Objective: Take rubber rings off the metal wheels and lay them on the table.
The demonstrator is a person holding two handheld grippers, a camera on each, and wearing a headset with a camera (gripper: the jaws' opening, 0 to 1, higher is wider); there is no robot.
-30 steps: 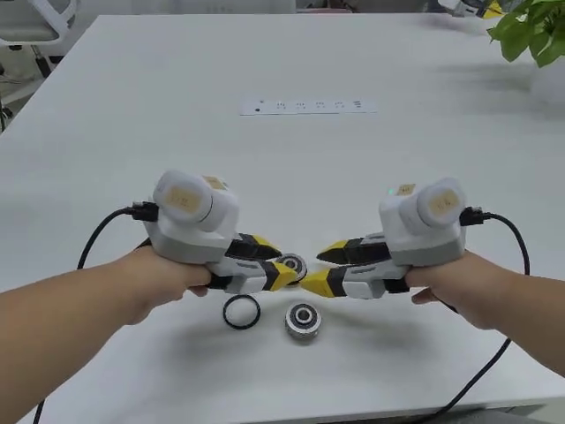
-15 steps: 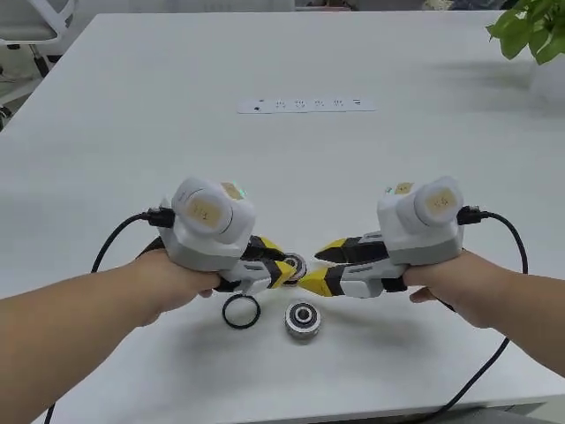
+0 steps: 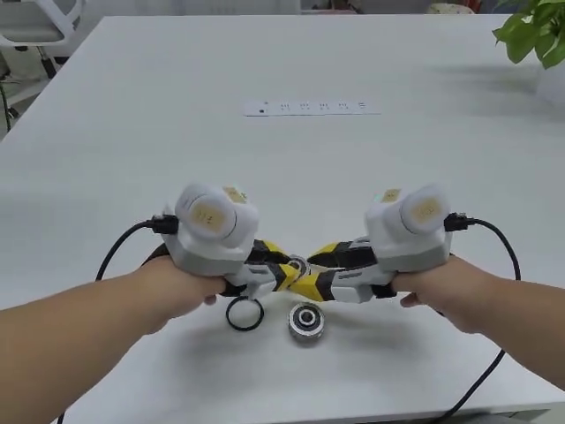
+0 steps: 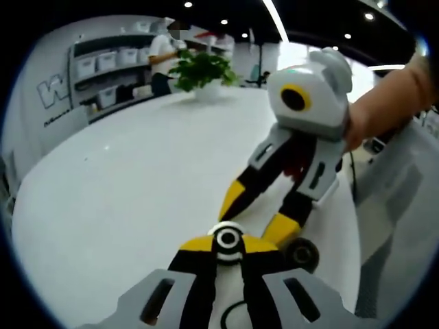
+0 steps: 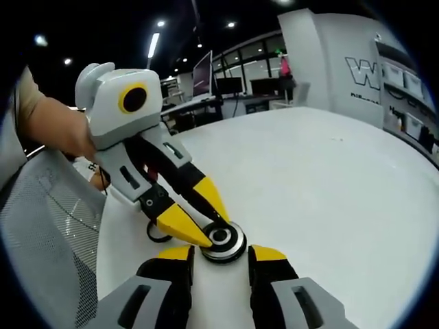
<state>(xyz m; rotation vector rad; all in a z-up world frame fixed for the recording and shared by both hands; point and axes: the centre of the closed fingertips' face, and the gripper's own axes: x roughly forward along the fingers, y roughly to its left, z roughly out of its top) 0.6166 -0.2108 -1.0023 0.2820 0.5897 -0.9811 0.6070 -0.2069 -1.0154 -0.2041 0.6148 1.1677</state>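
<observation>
Pinched between the wedge-shaped yellow tips of the left gripper [image 3: 278, 265]: a small metal wheel [image 5: 223, 240], one tip laid across its flat face, the other behind it. Round and thick, with a bright silvery body, a dark centre hole and a black band about the rim. Spread to either side of that same wheel, the matching yellow tips of the right gripper [image 3: 316, 269], close by the rim; touching it or not, cannot tell. Behind the tips on both tools, slim black jaw arms, then smooth grey-white plastic bodies with rounded, bulbous tops. Wrapped around each body, a left hand [image 3: 177, 287] and a right hand [image 3: 441, 283], the two tools pointing nose to nose over the near part of the table [image 3: 132, 132]. Trailing from the back of each tool, a thin black cable [image 3: 124, 243], curving down towards the near edge. Just below the meeting tips, lying flat on the tabletop, a second wheel [image 3: 305, 321], squat and shiny with a dark core. Beside it and apart from it, a loose rubber ring [image 3: 244, 313]: a thin black loop, flat on the surface, under the left tool. All around, a plain white top, smooth and matt. Far across it, a flat white power strip [image 3: 311, 108] with a row of small sockets, and at the far right corner the green leaves of a plant [image 3: 534, 31].
</observation>
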